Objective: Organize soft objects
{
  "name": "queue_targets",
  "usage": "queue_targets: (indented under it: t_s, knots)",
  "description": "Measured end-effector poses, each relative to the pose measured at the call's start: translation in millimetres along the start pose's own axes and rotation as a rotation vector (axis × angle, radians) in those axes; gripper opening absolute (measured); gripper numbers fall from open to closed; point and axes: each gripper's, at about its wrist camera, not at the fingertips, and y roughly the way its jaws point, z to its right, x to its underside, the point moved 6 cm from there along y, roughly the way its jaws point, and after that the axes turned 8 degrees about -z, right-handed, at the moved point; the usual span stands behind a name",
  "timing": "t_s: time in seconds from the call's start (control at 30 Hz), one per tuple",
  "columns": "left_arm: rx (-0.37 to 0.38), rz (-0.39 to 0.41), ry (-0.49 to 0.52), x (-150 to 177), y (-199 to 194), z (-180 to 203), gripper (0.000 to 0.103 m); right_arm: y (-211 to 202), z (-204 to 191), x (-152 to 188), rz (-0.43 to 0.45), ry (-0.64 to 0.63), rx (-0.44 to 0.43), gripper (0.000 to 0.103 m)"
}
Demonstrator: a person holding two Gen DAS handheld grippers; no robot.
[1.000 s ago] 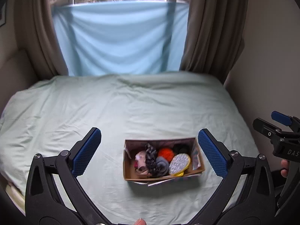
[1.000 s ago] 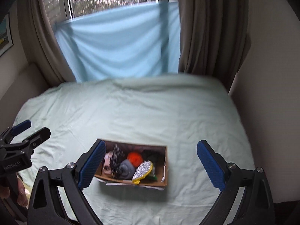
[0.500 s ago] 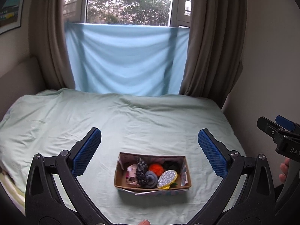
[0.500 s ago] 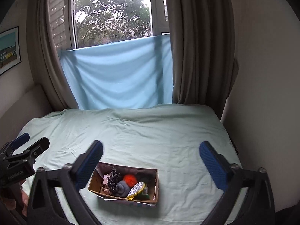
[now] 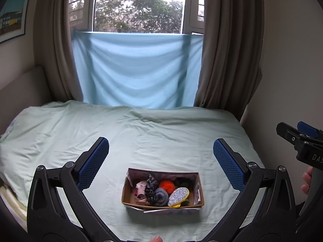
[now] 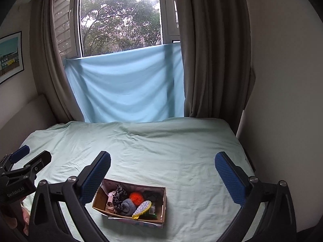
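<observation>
A small open cardboard box (image 5: 198,191) (image 6: 164,201) sits on the pale green bed, near its front edge. It holds several soft items: an orange pompom (image 5: 167,185) (image 6: 136,196), a grey rolled cloth (image 5: 161,196), a dark patterned scrunchie (image 5: 150,183), a pink piece (image 5: 141,187) and a glittery silver and yellow pouch (image 5: 178,196) (image 6: 142,208). My left gripper (image 5: 160,161) is open and empty, held above and behind the box. My right gripper (image 6: 162,173) is open and empty, above the box and a little to its right.
The bed sheet (image 5: 141,133) spreads wide around the box. A light blue cloth (image 5: 137,70) hangs over the lower window, with brown curtains (image 5: 228,50) on both sides. A wall (image 6: 282,100) runs close along the bed's right side. A framed picture (image 5: 12,16) hangs at left.
Both grippers have drawn back and tilted upward, so the box looks smaller and lower and the window has come into view. Both stay open. The box has not moved.
</observation>
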Motion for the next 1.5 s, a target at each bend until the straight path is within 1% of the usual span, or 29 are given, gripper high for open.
queue_targets:
  t_s: [0.17,0.7,1.1,1.37,1.5]
  knots:
    - [-0.013,0.009,0.019,-1.0,0.1,5.8,0.103,0.8,3.8,-0.2,0.008,0.006,0.004,0.103]
    - [-0.009,0.017,0.033,-2.2,1.5,10.0,0.103,-1.7,7.9,-4.5,0.029,-0.005,0.046,0.103]
    - [-0.012,0.031,0.038,-2.7,4.9,9.8,0.103,1.3,7.7,-6.5,0.031,0.004,0.055,0.103]
    - [0.0,0.034,0.04,-4.7,6.9,12.0,0.103,0.4,9.8,-8.6,0.04,0.013,0.066,0.103]
    - [-0.014,0.037,0.049,-4.7,7.1,12.8,0.103,0.5,9.7,-9.9,0.044,0.015,0.068,0.103]
